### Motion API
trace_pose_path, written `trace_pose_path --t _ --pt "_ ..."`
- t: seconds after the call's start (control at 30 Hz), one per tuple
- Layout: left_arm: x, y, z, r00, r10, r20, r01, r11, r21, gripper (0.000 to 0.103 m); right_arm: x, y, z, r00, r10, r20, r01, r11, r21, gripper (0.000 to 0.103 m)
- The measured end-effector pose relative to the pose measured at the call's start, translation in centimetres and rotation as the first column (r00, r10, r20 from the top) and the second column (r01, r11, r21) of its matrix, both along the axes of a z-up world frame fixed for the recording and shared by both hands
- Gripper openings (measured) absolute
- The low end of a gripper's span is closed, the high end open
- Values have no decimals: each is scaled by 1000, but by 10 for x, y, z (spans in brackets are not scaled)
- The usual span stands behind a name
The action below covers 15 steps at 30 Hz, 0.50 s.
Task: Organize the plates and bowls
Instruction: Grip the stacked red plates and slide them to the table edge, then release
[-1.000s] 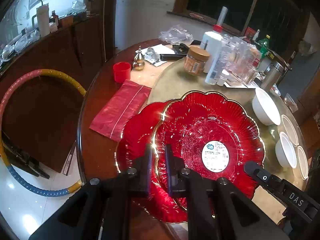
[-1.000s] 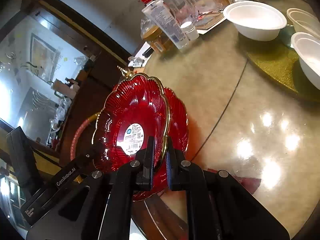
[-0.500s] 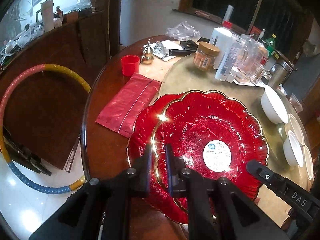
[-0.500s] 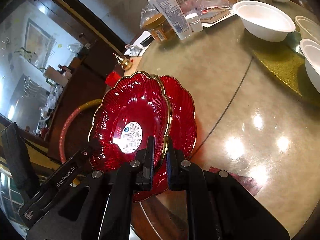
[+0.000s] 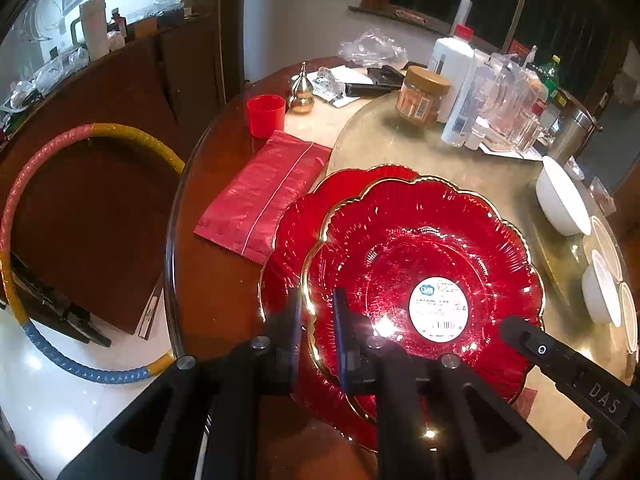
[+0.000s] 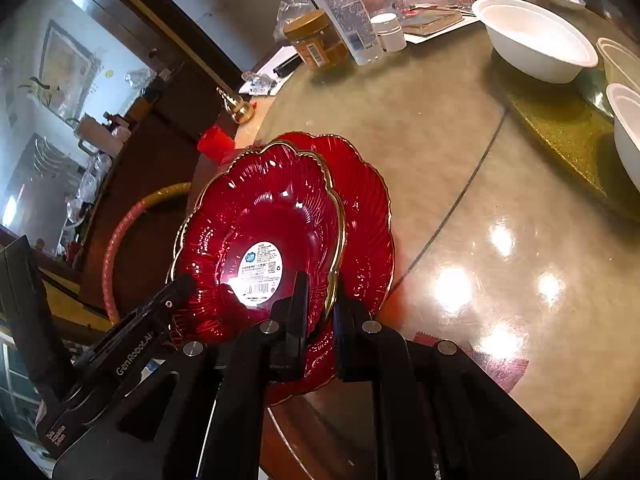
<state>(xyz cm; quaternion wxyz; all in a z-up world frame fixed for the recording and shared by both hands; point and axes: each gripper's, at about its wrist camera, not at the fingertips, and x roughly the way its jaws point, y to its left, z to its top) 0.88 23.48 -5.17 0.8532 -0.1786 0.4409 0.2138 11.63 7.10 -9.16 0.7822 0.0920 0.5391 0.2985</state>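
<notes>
A red scalloped plate with a gold rim and a white label (image 5: pixel 424 264) (image 6: pixel 264 220) is held over a second red plate (image 5: pixel 304 216) (image 6: pixel 364 200) that lies on the table. My left gripper (image 5: pixel 316 320) is shut on the labelled plate's near-left rim. My right gripper (image 6: pixel 322 304) is shut on its opposite rim. The right gripper's body shows in the left wrist view (image 5: pixel 568 364). The left gripper's body shows in the right wrist view (image 6: pixel 132 344). A large white bowl (image 5: pixel 560 200) (image 6: pixel 536 48) and several smaller white bowls (image 5: pixel 600 288) (image 6: pixel 624 128) sit at the right.
A red packet (image 5: pixel 260 196), a red cup (image 5: pixel 265 115), a small gold gourd (image 5: pixel 302 92), a brown jar (image 5: pixel 422 94), a white bottle (image 5: pixel 452 68) and clear jars stand at the back. A hula hoop (image 5: pixel 52 160) leans on the cabinet beyond the table's left edge.
Both grippers have carried the labelled plate leftward, further over the lower plate, so less of the lower plate shows. Both stay shut on its rim.
</notes>
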Motion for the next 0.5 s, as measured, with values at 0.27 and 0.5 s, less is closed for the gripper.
trace_pose_path --t 0.27,0.5 --pt "3 -1 -4 1000 8 -21 -7 1000 21 15 4 7 -4 1000 7 -10 -7 1000 -30 12" --pt "6 -2 -4 1000 13 -26 -11 999 40 16 2 14 1 999 21 34 -17 995 -95 19"
